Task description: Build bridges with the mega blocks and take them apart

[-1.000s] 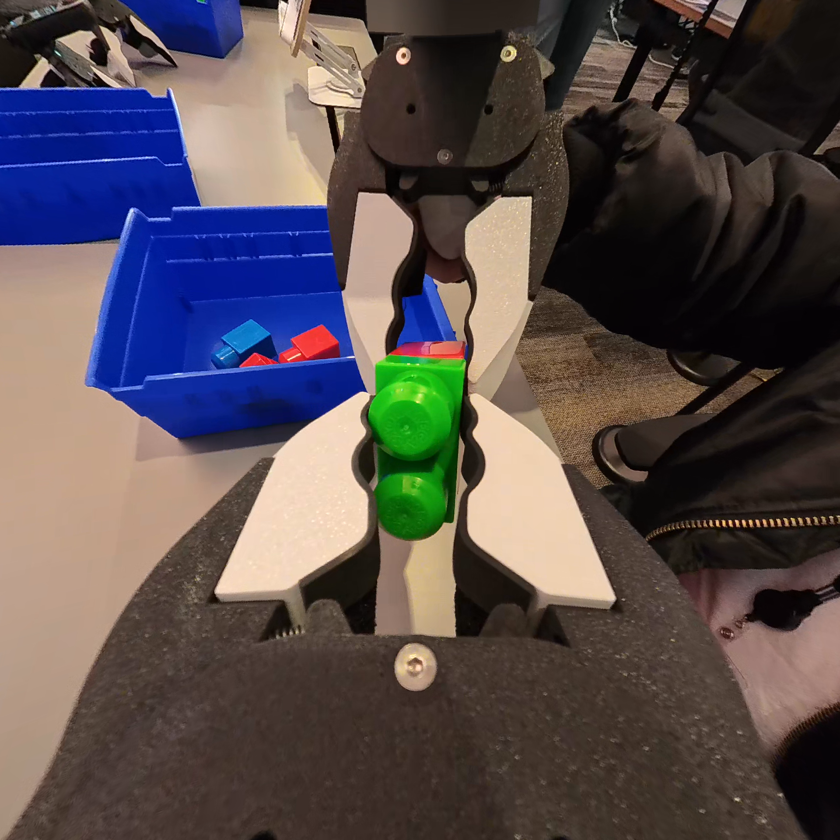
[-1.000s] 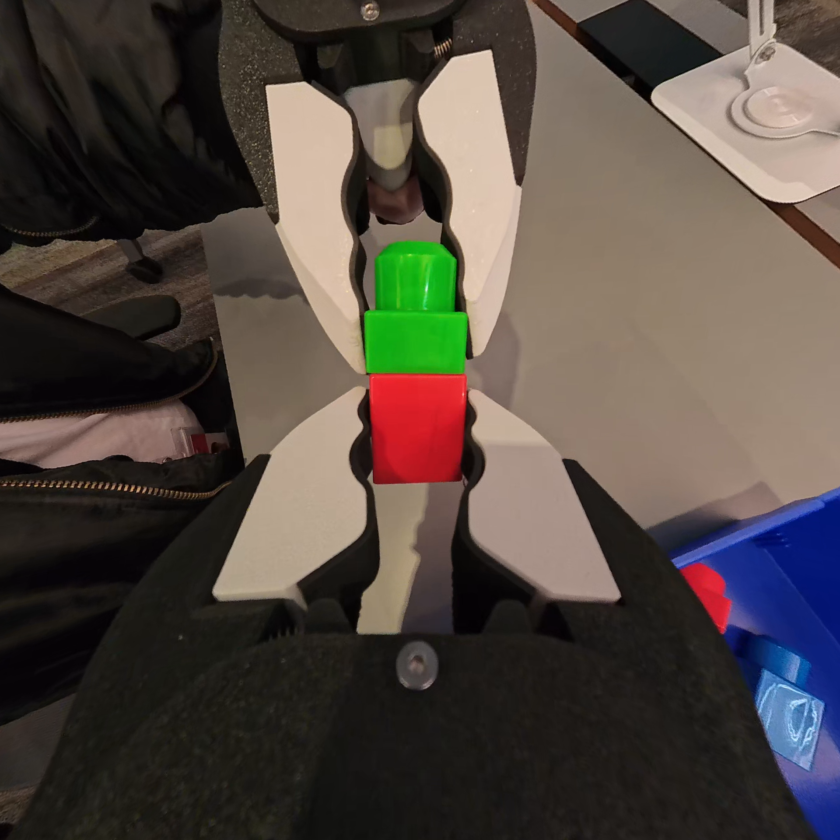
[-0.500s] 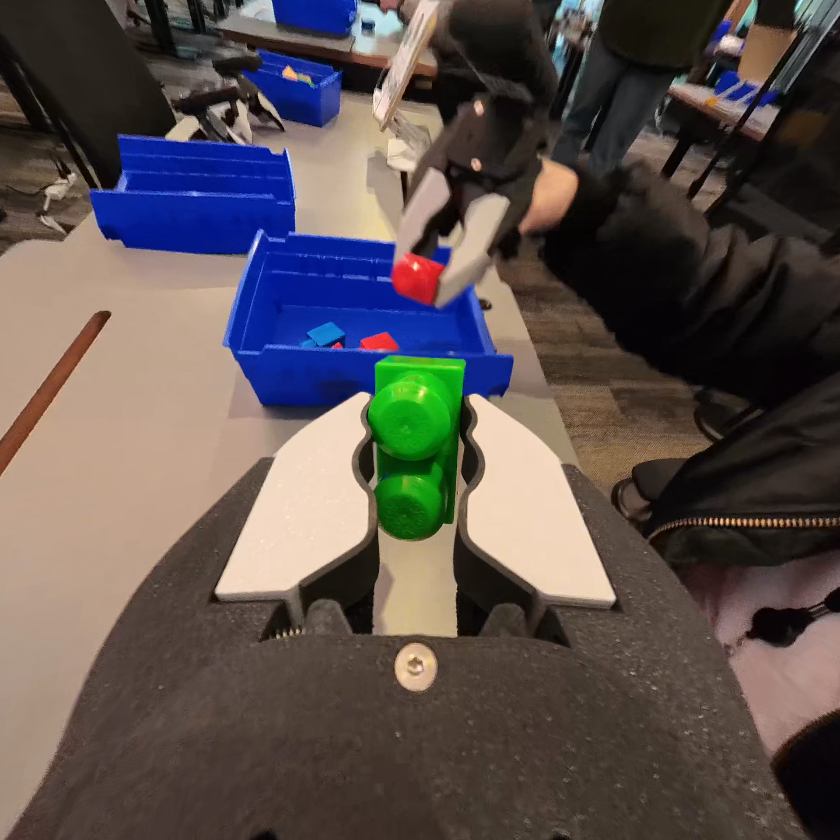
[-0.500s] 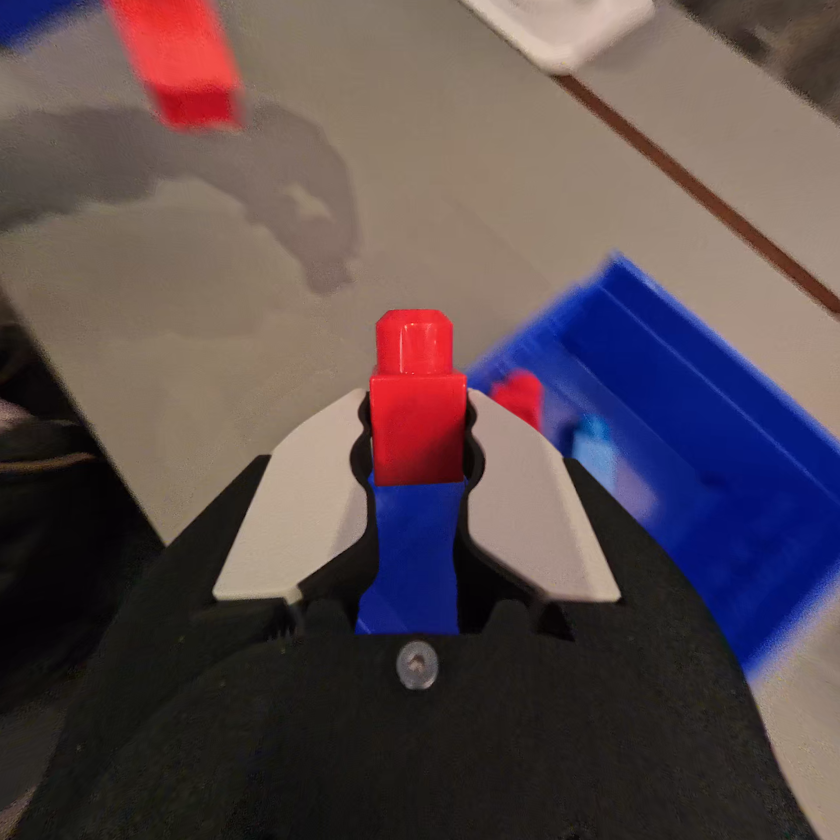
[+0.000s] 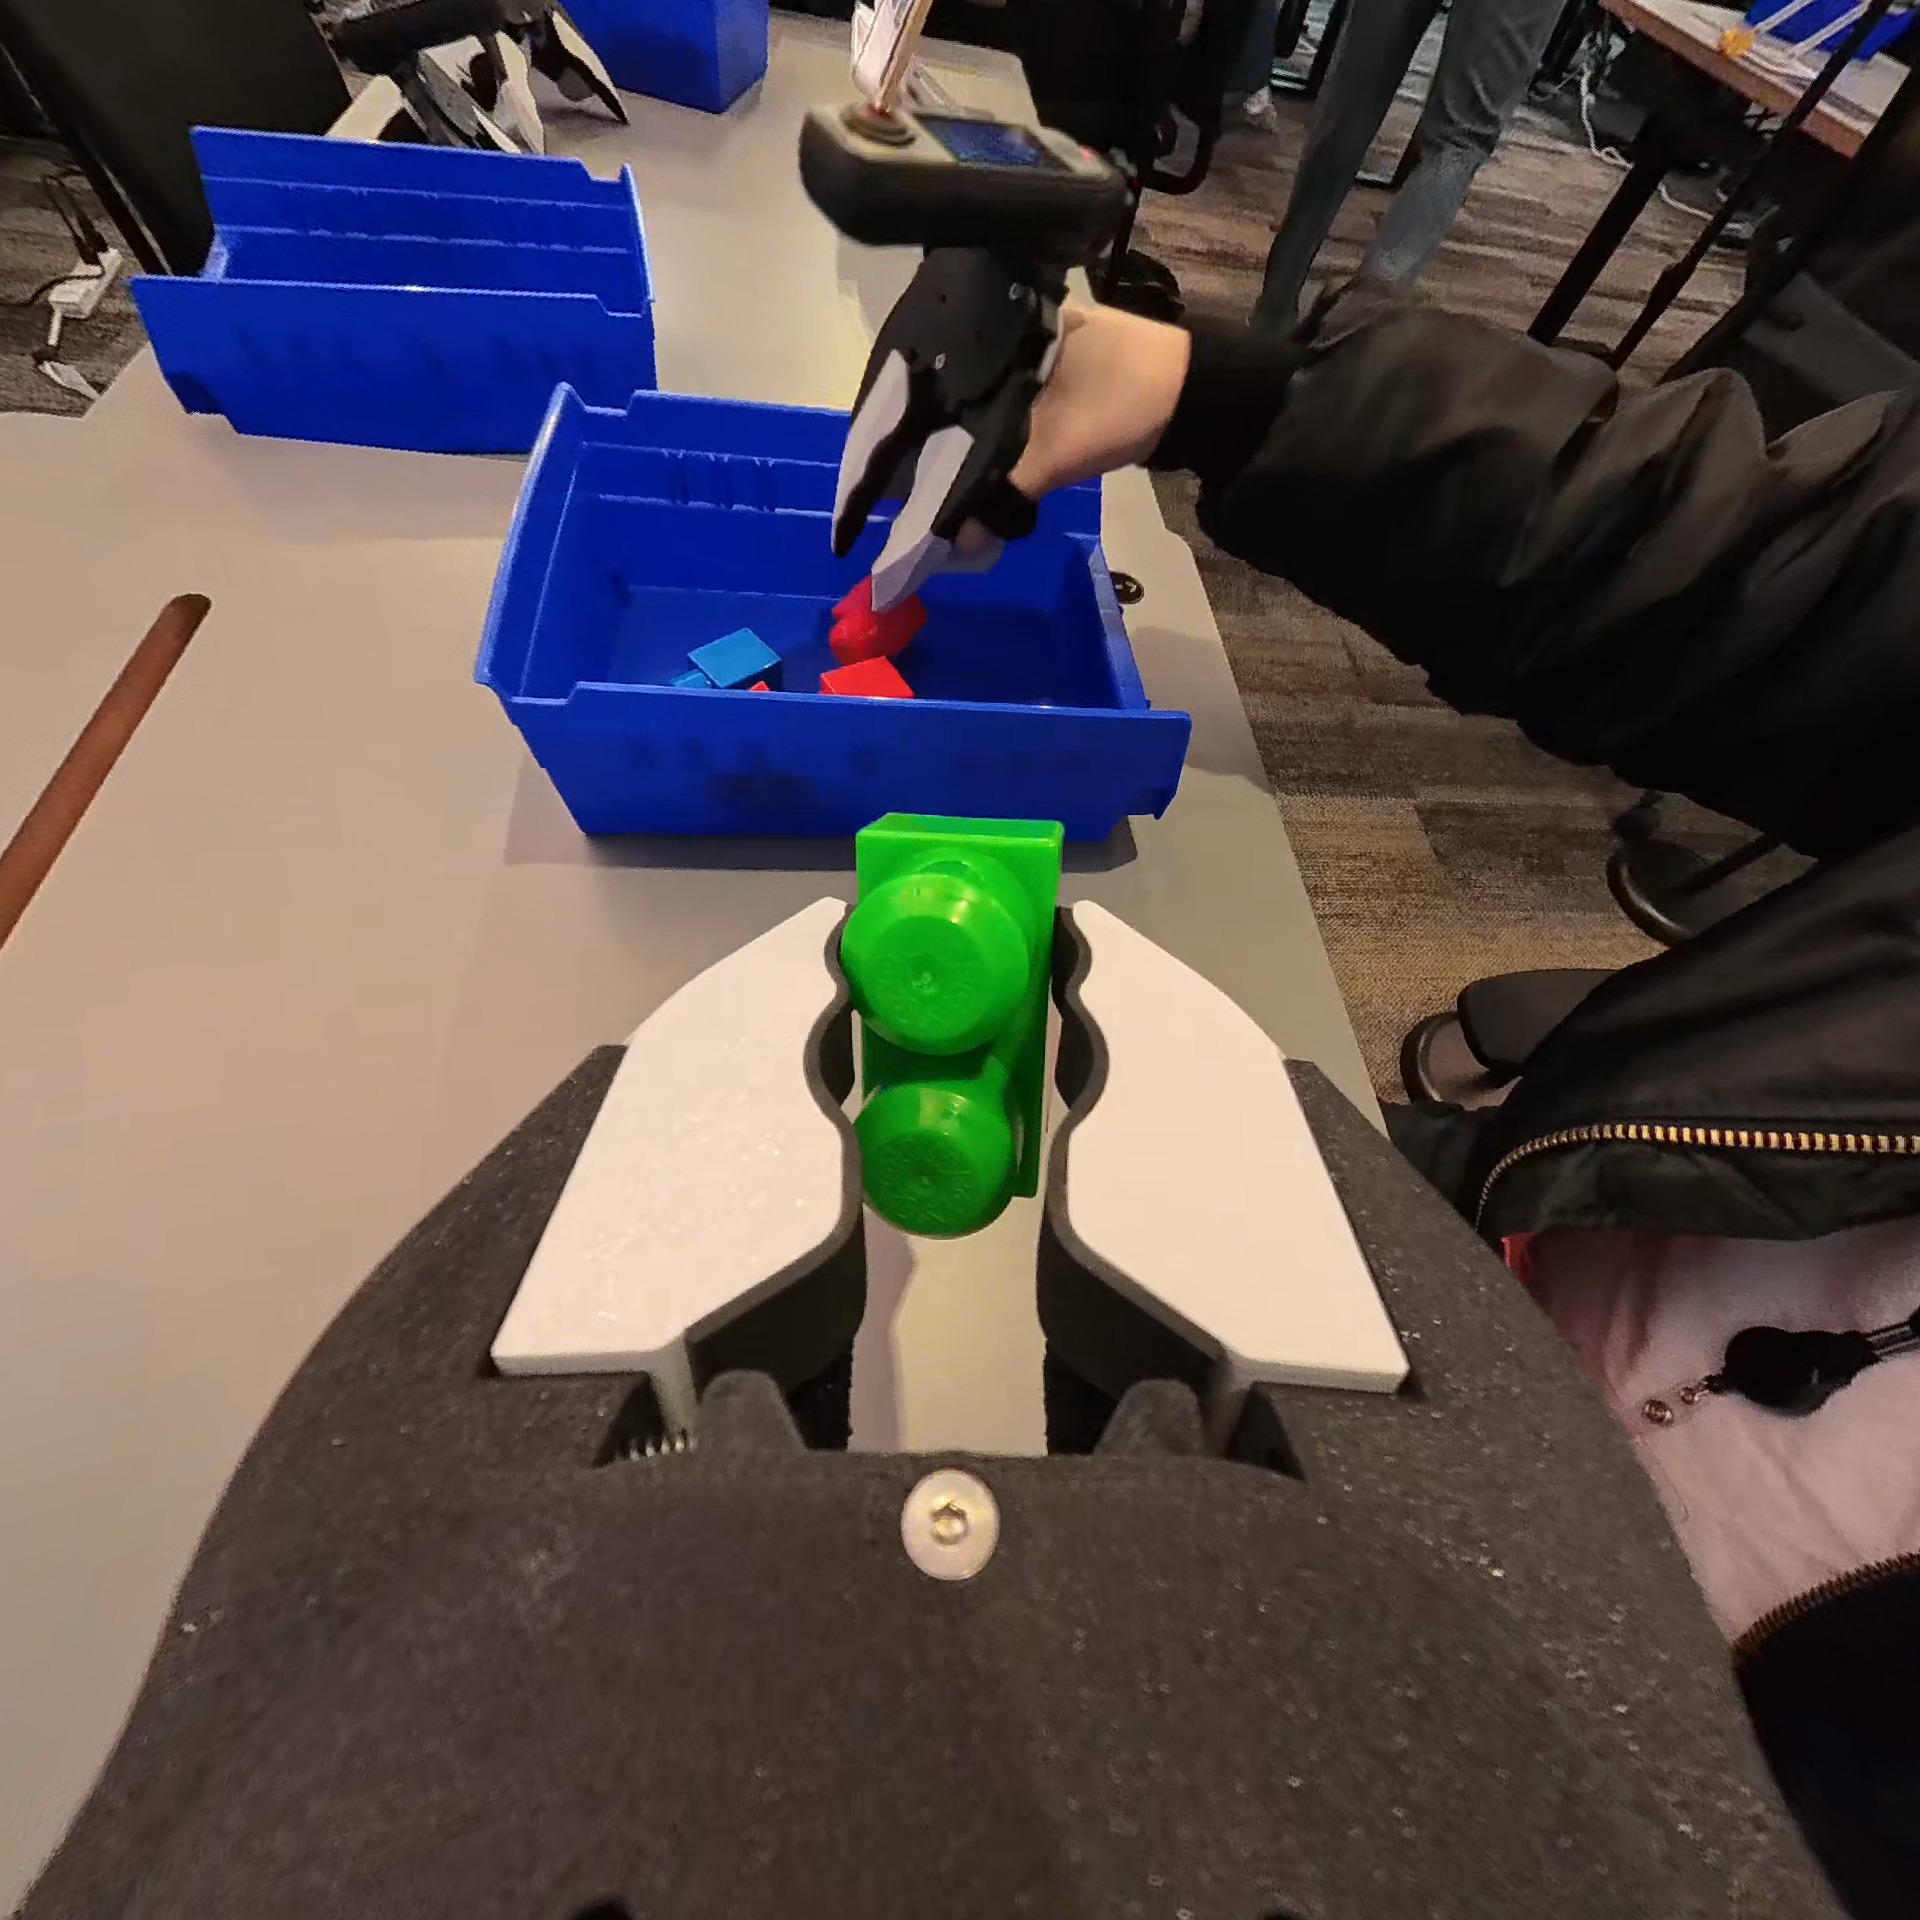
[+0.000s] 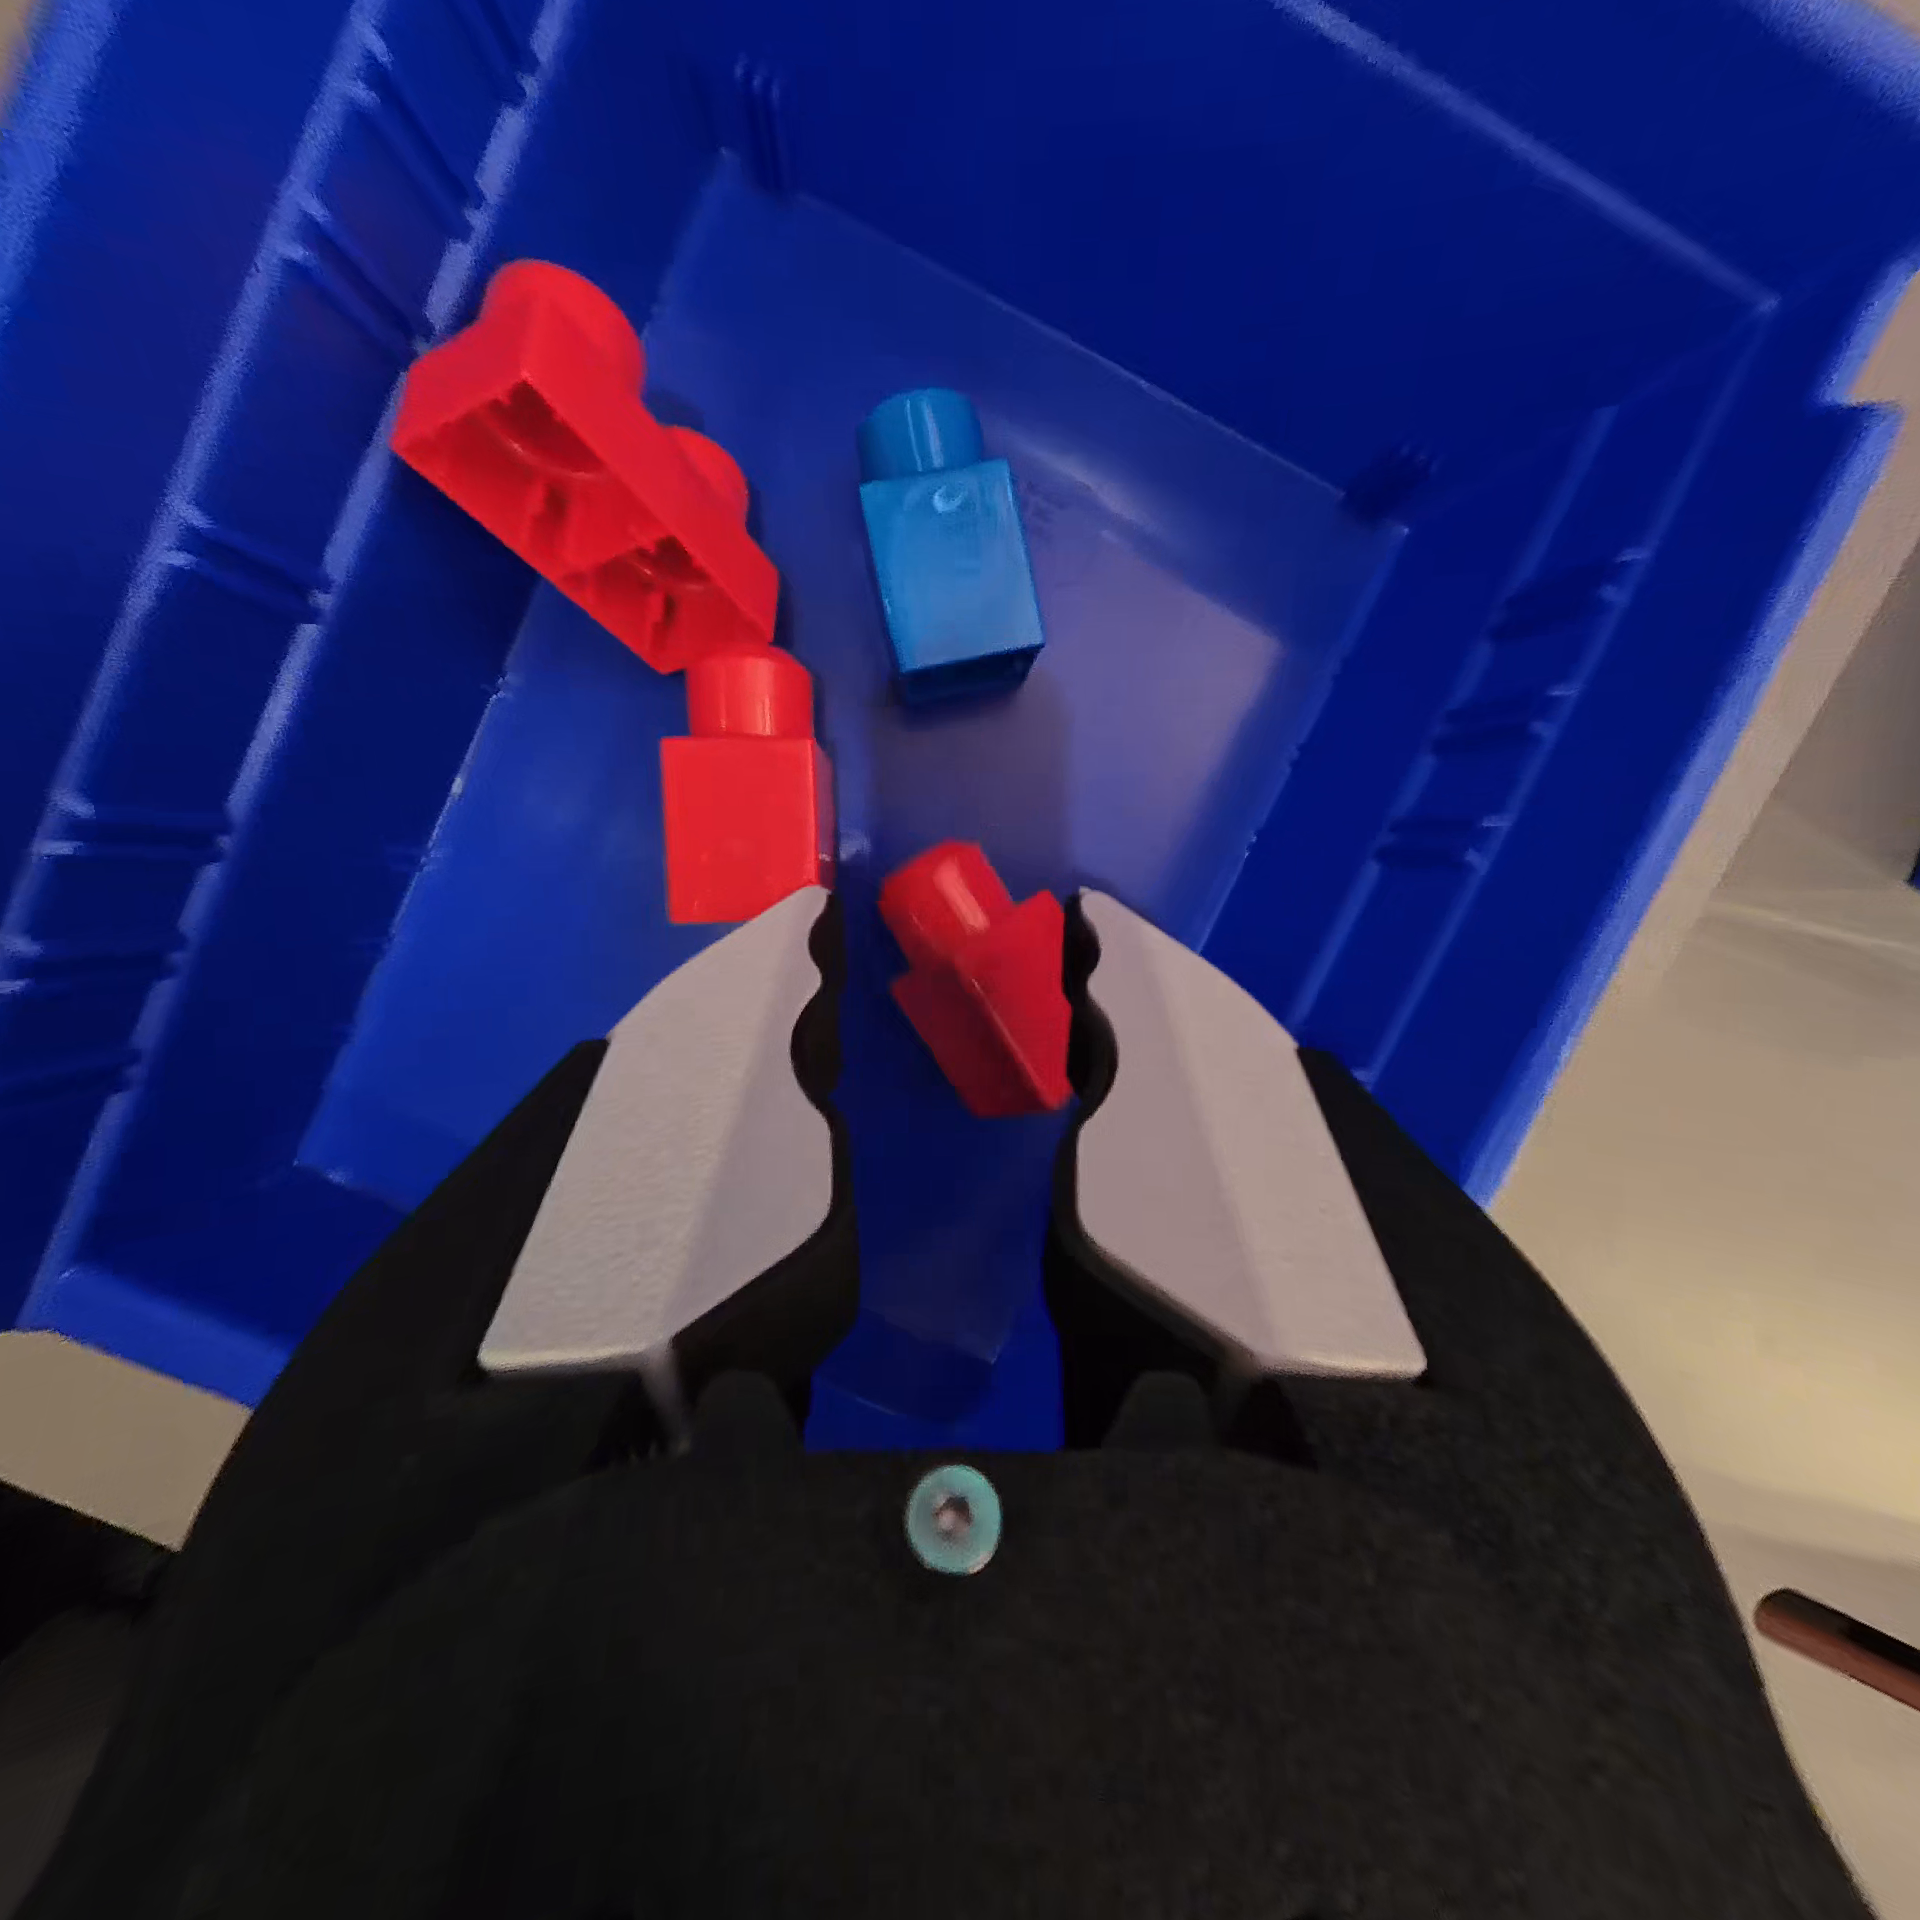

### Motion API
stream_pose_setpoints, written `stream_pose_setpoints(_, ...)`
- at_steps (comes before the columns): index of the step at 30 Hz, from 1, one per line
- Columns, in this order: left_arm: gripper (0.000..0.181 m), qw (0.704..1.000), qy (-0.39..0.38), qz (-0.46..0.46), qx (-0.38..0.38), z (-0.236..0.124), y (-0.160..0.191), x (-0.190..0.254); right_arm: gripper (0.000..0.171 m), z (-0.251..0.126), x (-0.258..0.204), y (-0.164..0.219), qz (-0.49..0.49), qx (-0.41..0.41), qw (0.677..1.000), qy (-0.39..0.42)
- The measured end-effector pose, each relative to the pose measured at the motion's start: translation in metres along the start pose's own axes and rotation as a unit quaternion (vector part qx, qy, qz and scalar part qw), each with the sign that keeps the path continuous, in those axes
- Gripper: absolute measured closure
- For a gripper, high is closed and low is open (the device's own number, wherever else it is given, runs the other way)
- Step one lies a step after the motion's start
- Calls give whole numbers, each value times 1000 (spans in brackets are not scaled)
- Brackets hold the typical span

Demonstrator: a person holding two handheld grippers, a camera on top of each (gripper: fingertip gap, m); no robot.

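My left gripper (image 5: 953,912) is shut on a green two-stud block (image 5: 940,987) and holds it above the grey table (image 5: 260,935), near the blue bin (image 5: 831,758). My right gripper (image 6: 951,904) is open and points down into the bin (image 6: 1351,260). A red single-stud block (image 6: 982,987) hangs tilted between its fingers, loose, against the right one. In the left wrist view that block (image 5: 878,627) sits just below the right gripper (image 5: 868,566). On the bin floor lie a red two-stud block (image 6: 582,468), a red single block (image 6: 743,821) and a blue single block (image 6: 951,561).
A second blue bin (image 5: 395,312) stands behind the first, with other grippers (image 5: 488,73) lying beyond it. A brown strip (image 5: 94,748) runs along the table's left. The table's right edge drops to carpet, where a person's black sleeve (image 5: 1558,540) reaches in.
The red and green blocks were pulled apart. My right gripper swung over the blue bin with the red block, lowered into it and opened. My left gripper kept hold of the green block.
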State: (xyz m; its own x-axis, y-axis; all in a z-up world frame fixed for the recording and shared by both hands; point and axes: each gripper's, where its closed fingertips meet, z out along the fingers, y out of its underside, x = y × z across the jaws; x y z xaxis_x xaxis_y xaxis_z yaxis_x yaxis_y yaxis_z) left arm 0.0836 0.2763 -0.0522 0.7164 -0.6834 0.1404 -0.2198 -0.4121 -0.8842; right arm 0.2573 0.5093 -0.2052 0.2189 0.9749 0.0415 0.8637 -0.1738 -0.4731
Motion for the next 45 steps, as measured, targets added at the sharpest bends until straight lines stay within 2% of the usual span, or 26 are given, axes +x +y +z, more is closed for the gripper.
stream_pose_setpoints(3, 145, 1000, -3, 1, 2, -4, -3, 0, 130, -33, -25, -37, -33, 104, 993, -37)
stream_pose_setpoints(5, 145, 1000, -1, 4, 0, -3, -5, 2, 118, -72, -74, -79, -70, 213, 968, -115)
stream_pose_setpoints(7, 145, 1000, -3, 10, -2, 0, -9, 4, 103, -103, -131, -110, -114, 274, 936, -187)
stream_pose_setpoints(10, 145, 1000, 5, 12, 3, 7, -18, 11, 92, -111, -195, -135, -193, 279, 916, -212)
stream_pose_setpoints(13, 145, 1000, 4, 21, 4, 13, -23, 18, 92, -103, -238, -150, -231, 278, 904, -230)
stream_pose_setpoints(16, 145, 1000, 5, 27, 6, 16, -26, 23, 97, -92, -261, -155, -234, 257, 902, -256)
stream_pose_setpoints(17, 145, 1000, 8, 27, 8, 16, -27, 25, 100, -88, -265, -154, -233, 246, 904, -262)
stream_pose_setpoints(21, 145, 999, 19, 35, 11, 15, -31, 33, 131, -84, -275, -152, -220, 226, 900, -302)
stream_pose_setpoints(25, 145, 999, 19, 43, 12, 15, -33, 37, 135, -86, -279, -149, -224, 216, 896, -317)
stream_pose_setpoints(30, 146, 998, 14, 64, -7, 15, -27, 38, 135, -81, -276, -146, -255, 201, 905, -274)
stream_pose_setpoints(34, 146, 998, 25, 54, 2, 12, -26, 37, 136, -80, -276, -144, -251, 199, 907, -274)
stream_pose_setpoints(37, 146, 999, 13, 42, 25, -4, -28, 26, 136, -64, -258, -132, -265, 167, 922, -229)
stream_pose_setpoints(39, 146, 998, 12, 28, 60, -22, -38, 22, 136, -61, -258, -122, -249, 162, 920, -255)
stream_pose_setpoints(43, 146, 999, 4, 25, 47, -31, -28, 18, 136, -78, -225, -120, -225, 191, 931, -216)
stream_pose_setpoints(45, 146, 999, -7, 24, 24, -28, -16, 15, 136, -86, -174, -113, -191, 176, 954, -153)
